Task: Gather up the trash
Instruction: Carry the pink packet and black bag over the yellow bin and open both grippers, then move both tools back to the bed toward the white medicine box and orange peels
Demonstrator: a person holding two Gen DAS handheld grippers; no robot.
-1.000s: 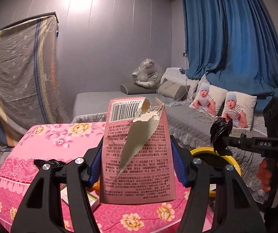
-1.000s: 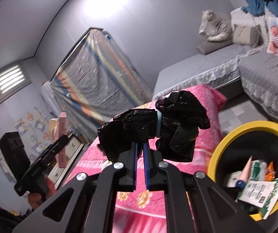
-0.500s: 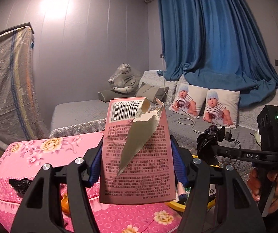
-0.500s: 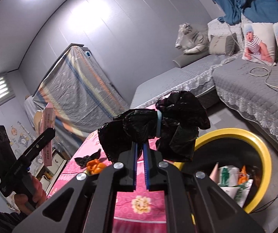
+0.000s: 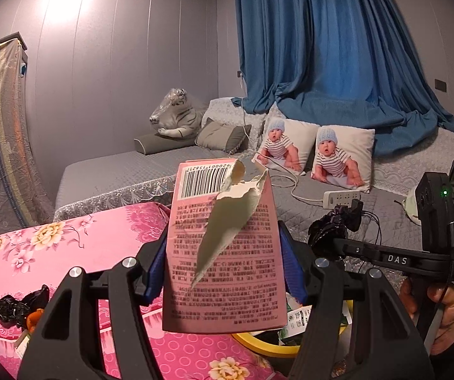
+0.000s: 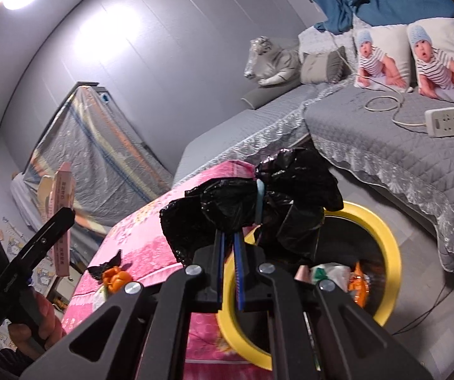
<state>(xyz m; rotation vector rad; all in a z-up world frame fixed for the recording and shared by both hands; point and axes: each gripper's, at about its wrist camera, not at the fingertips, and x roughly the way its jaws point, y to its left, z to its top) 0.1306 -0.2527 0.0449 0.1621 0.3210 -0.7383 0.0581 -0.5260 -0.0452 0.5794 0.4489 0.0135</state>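
My left gripper [image 5: 223, 269] is shut on a torn pink carton [image 5: 223, 253] with a barcode at its top, held upright above the pink table's right end. The carton [image 6: 62, 218] also shows at the left of the right wrist view. My right gripper [image 6: 230, 247] is shut on a crumpled black plastic bag [image 6: 258, 209], held over the near rim of the yellow-rimmed bin [image 6: 382, 243]. In the left wrist view that black bag [image 5: 334, 224] hangs at the right, and the bin's rim [image 5: 258, 345] peeks out below the carton. The bin holds several wrappers.
A pink floral table [image 5: 68, 247] lies left of the bin, with a black scrap [image 5: 14, 304] and an orange piece [image 6: 116, 278] on it. A grey bed [image 6: 385, 133] with pillows, a power strip [image 6: 448, 120] and a cable stands behind the bin. A person's hand [image 5: 442, 313] grips the right handle.
Both grippers have swung right towards the bin with their loads still gripped. The bin now sits right under the black bag, and the bed fills more of both views.
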